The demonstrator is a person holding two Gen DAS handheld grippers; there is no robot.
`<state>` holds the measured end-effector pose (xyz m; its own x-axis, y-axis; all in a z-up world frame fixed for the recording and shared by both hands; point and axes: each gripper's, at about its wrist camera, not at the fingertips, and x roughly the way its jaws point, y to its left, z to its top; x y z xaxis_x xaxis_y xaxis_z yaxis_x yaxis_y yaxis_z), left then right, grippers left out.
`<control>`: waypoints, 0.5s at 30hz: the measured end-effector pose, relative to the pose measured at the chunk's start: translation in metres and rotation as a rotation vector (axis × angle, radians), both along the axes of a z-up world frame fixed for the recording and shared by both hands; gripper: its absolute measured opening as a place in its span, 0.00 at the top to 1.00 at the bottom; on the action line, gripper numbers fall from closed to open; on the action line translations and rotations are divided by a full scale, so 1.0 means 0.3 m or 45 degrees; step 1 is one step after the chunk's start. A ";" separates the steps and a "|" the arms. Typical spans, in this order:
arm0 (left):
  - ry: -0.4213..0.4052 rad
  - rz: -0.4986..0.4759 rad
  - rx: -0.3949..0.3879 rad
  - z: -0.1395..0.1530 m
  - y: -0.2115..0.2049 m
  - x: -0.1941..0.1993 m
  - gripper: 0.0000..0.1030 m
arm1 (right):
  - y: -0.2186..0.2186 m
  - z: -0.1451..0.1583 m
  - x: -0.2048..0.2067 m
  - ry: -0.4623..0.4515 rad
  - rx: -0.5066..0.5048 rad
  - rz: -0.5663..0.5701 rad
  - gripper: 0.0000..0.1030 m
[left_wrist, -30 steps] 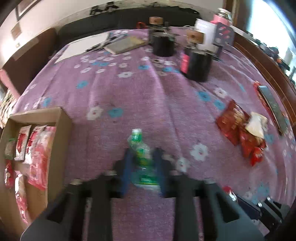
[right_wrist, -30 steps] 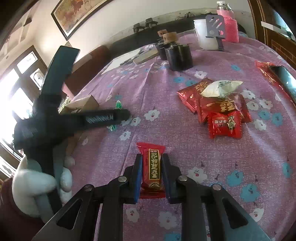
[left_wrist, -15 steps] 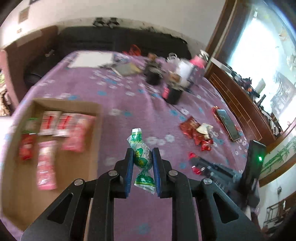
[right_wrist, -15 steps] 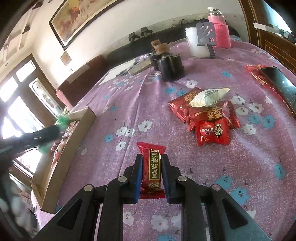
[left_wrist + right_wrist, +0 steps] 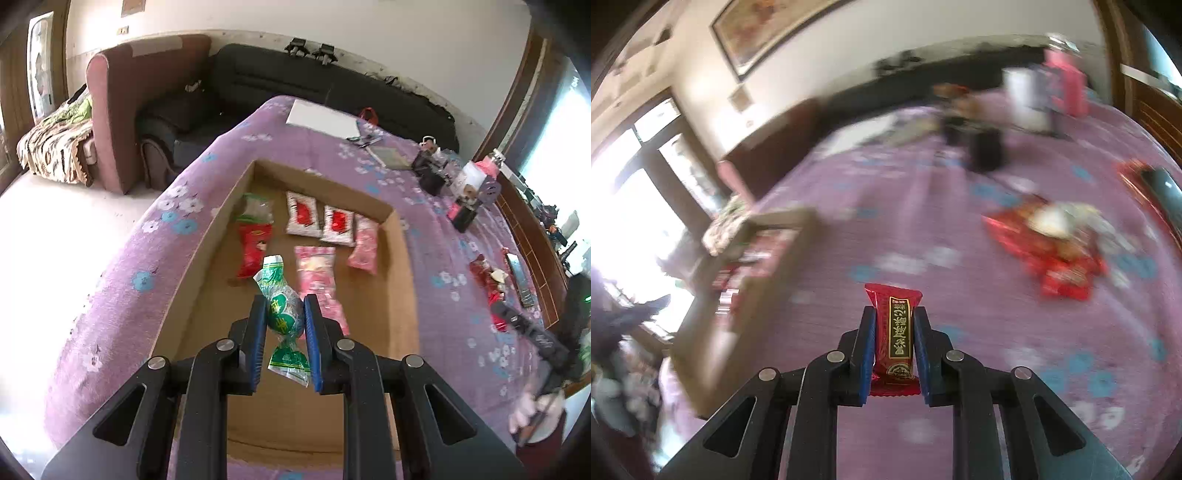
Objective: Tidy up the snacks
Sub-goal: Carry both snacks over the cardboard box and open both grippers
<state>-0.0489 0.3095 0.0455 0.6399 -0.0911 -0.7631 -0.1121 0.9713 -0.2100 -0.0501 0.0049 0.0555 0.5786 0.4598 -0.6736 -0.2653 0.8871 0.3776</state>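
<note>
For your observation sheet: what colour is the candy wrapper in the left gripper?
Green and white, clearest in the left wrist view: candy wrapper.

Motion blur smears the cardboard box (image 5: 746, 258) and snack pile (image 5: 1052, 251) in the right wrist view.

Ahead of your jaws, beyond the purple flowered tabletop (image 5: 110, 295), a black sofa (image 5: 332, 85) lines the cream wall (image 5: 406, 29). A maroon armchair (image 5: 122, 110) sits far left; a bright window (image 5: 569, 122) glares far right.
</note>
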 end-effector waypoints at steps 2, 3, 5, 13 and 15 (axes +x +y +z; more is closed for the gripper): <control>0.022 -0.007 -0.012 -0.028 0.011 0.026 0.83 | 0.115 0.046 0.008 -0.004 -0.001 0.097 0.81; 0.032 -0.010 -0.017 -0.040 0.017 0.036 0.83 | 0.156 0.056 0.013 -0.001 -0.004 0.128 0.81; 0.056 -0.013 -0.016 -0.059 0.019 0.059 0.83 | 0.289 0.073 0.034 0.022 -0.016 0.218 0.81; 0.130 0.015 -0.048 -0.111 0.063 0.137 0.83 | 0.621 0.017 0.114 0.101 -0.104 0.361 0.81; 0.136 0.022 -0.075 -0.116 0.077 0.143 0.79 | 0.657 -0.010 0.133 0.117 -0.138 0.340 0.81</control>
